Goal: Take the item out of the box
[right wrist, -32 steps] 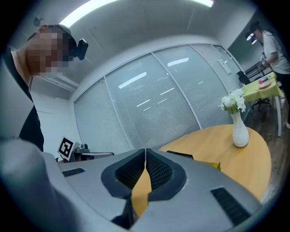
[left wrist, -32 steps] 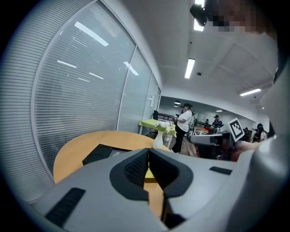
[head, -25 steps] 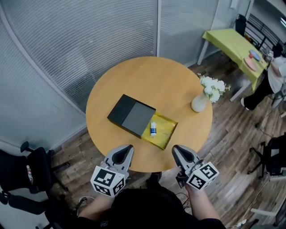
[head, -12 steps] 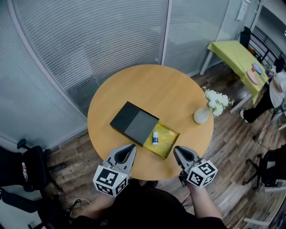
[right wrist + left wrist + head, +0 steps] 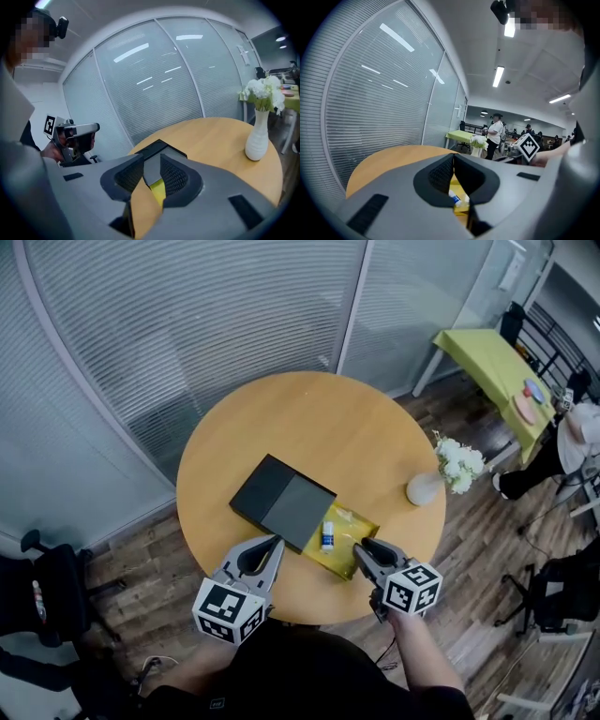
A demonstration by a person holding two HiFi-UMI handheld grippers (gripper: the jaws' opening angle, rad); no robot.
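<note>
**Right gripper** (image 5: pixel 358 547): The jaws stand a narrow way apart and have just been opening. Nothing is between them (its own view shows only the grey box top and a strip of yellow through the gap). It hangs over the near right corner of the tray, pointing forward and somewhat down.

**Left gripper** (image 5: pixel 277 540): The jaws are closed tip to tip and hold nothing. The tips are at the near edge of the box, just left of the tray. Whether they touch the box cannot be told.

**Item**: A small white tube (image 5: pixel 327 536) with blue on it lies flat in the tray, close to the box mouth.
- Its long axis runs roughly away from the person, nearly in line with the way both grippers point.
- It lies left of and slightly beyond the right jaws and right of the left jaws, so it is between the two.
- The right gripper is judged the nearer.
- A grasp from that side would likely need wider jaws, closed across the tube's short width.

**Box** (image 5: pixel 281 501): Black, flat and grey-topped, it is set slantwise on the tabletop. The covered part is not open to view.

**Tray** (image 5: pixel 356 523): Yellow, it is drawn out of the box toward the near right. It holds the tube and nothing else that can be made out.

**Tabletop** (image 5: pixel 309 427): Round and wooden.

**Vase** (image 5: pixel 422 489): White, with white flowers, it stands upright well apart to the right of the tray.
</note>
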